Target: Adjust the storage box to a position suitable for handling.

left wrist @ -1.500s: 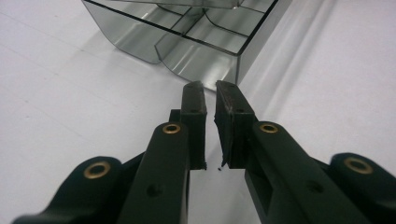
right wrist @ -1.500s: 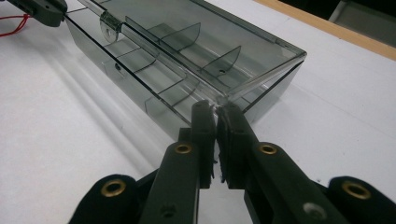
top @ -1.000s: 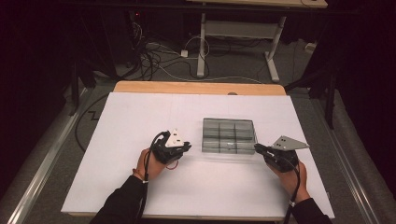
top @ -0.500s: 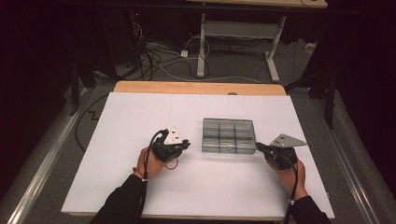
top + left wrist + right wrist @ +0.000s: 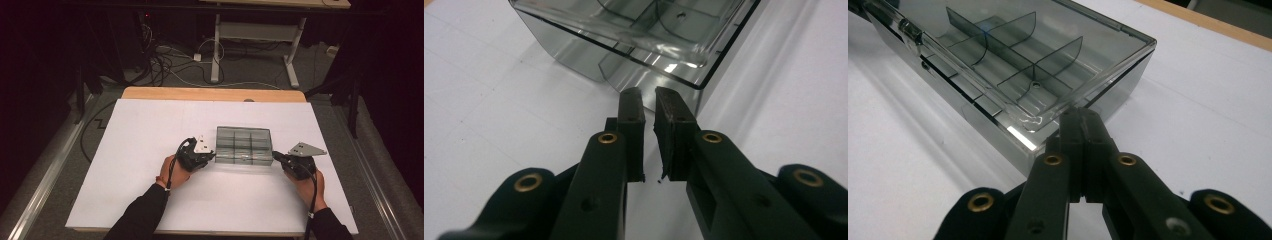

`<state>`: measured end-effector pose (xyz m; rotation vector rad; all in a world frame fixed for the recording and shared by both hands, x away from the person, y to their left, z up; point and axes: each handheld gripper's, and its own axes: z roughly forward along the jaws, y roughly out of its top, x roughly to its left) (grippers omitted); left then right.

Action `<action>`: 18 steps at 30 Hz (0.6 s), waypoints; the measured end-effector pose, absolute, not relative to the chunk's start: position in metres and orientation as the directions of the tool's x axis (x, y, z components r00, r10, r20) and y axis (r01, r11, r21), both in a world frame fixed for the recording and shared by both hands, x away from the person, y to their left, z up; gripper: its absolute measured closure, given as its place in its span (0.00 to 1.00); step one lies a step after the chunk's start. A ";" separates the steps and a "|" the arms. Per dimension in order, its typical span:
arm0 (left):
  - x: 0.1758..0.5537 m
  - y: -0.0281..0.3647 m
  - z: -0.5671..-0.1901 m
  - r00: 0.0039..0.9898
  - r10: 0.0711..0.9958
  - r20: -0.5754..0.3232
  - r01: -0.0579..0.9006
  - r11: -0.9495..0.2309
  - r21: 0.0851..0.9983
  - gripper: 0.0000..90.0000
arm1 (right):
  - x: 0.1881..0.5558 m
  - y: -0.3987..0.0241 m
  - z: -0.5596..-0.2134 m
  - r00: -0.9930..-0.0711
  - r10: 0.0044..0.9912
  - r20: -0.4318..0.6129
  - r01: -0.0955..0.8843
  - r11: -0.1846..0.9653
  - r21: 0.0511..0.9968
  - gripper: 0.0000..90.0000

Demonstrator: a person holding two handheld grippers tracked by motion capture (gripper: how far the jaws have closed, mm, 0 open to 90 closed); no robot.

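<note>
Here, clear divided box (image 5: pixel 244 145), lidded.

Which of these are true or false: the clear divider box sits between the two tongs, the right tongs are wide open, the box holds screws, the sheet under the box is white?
1. The clear divider box sits between the left tongs and the right tongs. True.
2. The right tongs are wide open. False: in the right gripper view the jaws are shut together at the box corner.
3. The box holds screws. False: its compartments look empty.
4. The sheet under the box is white. True.
5. The left tongs clamp the box lid. False: a narrow gap shows between the jaws, with nothing in it.
</note>
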<state>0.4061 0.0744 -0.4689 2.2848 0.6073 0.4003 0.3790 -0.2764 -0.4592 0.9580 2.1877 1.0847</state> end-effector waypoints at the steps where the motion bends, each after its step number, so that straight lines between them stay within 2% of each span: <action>1: 0.407 0.076 -0.470 0.841 0.533 0.090 0.313 -0.617 0.722 0.89 | 0.379 -0.276 -0.459 -0.620 0.773 -0.132 0.363 0.432 0.826 1.00; 9: 0.405 0.083 -0.467 0.851 0.519 0.085 0.302 -0.615 0.729 0.90 | 0.379 -0.267 -0.456 -0.621 0.770 -0.149 0.347 0.440 0.828 1.00; 12: 0.403 0.085 -0.466 0.856 0.504 0.118 0.273 -0.633 0.725 0.90 | 0.379 -0.264 -0.454 -0.625 0.766 -0.151 0.338 0.440 0.832 1.00; 18: 0.408 0.086 -0.469 0.854 0.508 0.113 0.285 -0.637 0.716 0.89 | 0.381 -0.263 -0.454 -0.632 0.761 -0.149 0.336 0.442 0.831 1.00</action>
